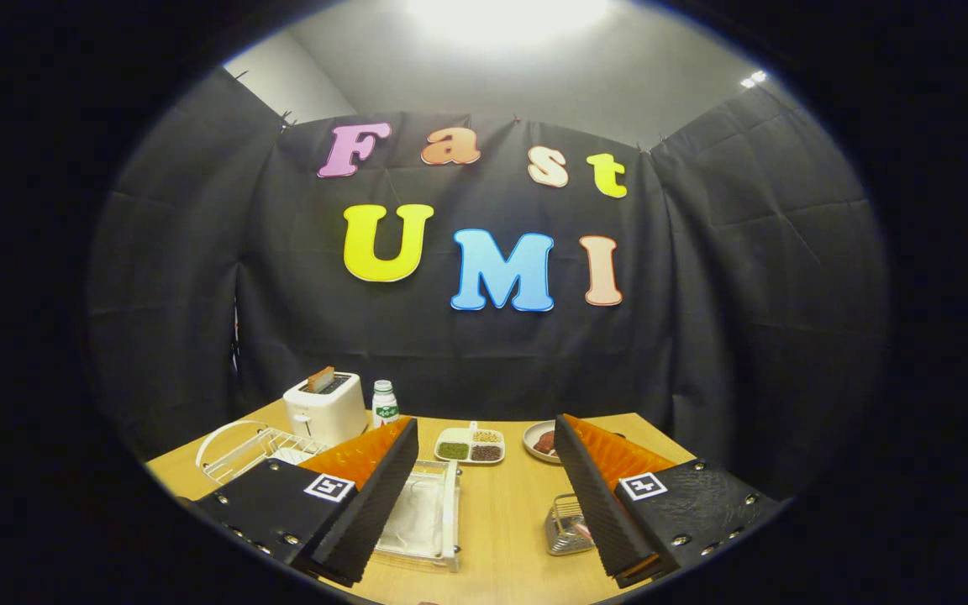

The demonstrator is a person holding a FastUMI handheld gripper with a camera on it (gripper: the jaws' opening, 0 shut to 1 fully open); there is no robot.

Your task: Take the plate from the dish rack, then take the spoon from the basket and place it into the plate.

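Basket (pixel 568 525) half behind right finger (pixel 610 496), contents perhaps a spoon, indistinct

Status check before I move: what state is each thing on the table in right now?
tongs: open, holding nothing
plate: standing on edge in the rack
dish rack: on the table, plate in it
toaster: slice sticking up from the slot
bottle: upright, capped
divided dish: filled compartments
basket: upright; spoon unclear

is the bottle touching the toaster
Apart. The gripper view shows a strip of black cloth wall between the toaster and the bottle. The claw hangs open above the table, holding nothing.
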